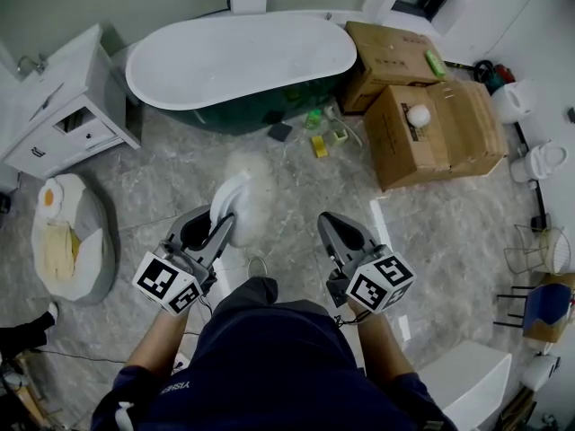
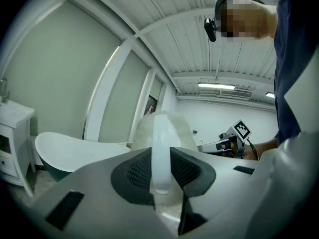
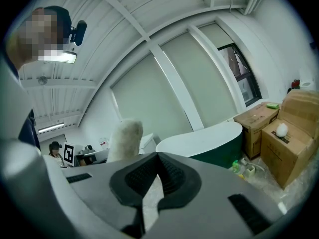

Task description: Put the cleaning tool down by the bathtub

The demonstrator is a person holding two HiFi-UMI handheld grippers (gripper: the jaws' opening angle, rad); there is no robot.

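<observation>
White fluffy duster [image 1: 244, 194] clamped in the left gripper [image 1: 218, 230] fingers; right gripper [image 1: 341, 233] fingers together, empty. Carrying step, I'd say: next, lower it onto the floor [image 1: 296, 196] beside the bathtub [image 1: 238, 61].

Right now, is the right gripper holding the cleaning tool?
No: the right gripper is shut on nothing, while the left gripper clamps the cleaning tool by its handle.

White duster [image 1: 241, 194]; white, green-sided bathtub [image 1: 243, 61]
</observation>
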